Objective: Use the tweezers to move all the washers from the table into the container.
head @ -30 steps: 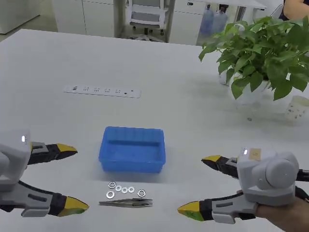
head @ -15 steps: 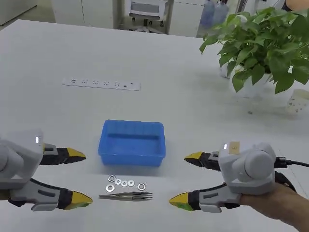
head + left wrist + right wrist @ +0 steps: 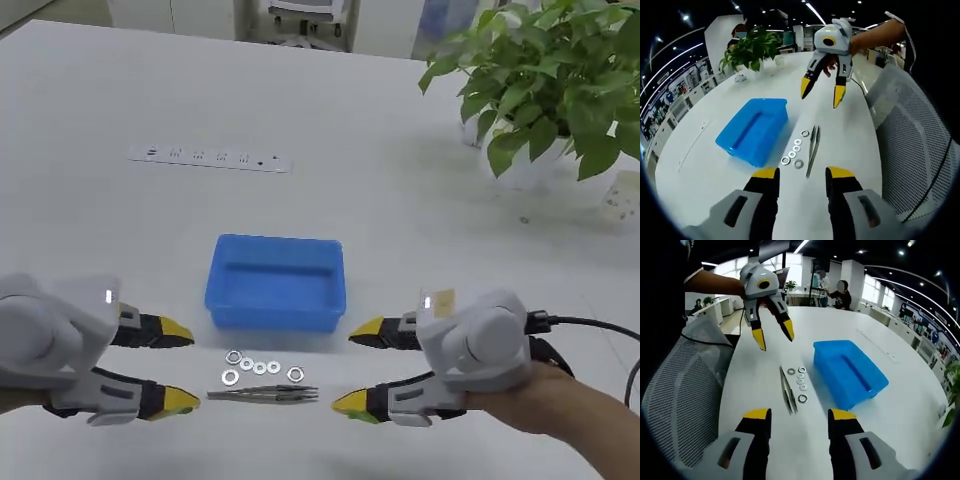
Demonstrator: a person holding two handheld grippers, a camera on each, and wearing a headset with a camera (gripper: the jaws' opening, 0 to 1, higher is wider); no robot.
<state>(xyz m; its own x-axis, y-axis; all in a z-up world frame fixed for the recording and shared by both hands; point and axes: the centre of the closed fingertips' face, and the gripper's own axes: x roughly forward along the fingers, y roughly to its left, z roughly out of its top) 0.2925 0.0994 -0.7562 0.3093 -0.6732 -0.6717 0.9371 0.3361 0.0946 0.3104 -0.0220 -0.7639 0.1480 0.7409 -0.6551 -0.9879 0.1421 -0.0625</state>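
Note:
Steel tweezers [image 3: 262, 395] [image 3: 812, 149] [image 3: 787, 390] lie flat on the white table near its front edge. Just behind them lie several small washers [image 3: 259, 368] [image 3: 795, 149] [image 3: 800, 382] in a loose row. A blue container [image 3: 276, 281] [image 3: 754, 129] [image 3: 849, 371] stands behind the washers, with nothing in it. My left gripper [image 3: 183, 366] [image 3: 799, 172] is open, left of the tweezers. My right gripper [image 3: 355, 366] [image 3: 795, 414] is open, right of the tweezers. Each gripper faces the other across the tweezers, and neither holds anything.
A white power strip [image 3: 209, 157] lies farther back on the table. A potted green plant [image 3: 540, 80] stands at the back right, with a small cup [image 3: 622, 195] beside it. A mesh chair [image 3: 917, 130] [image 3: 687, 390] sits at the table's front edge.
Both grippers have moved inward toward the tweezers and washers, still open. The head camera has tilted down a little.

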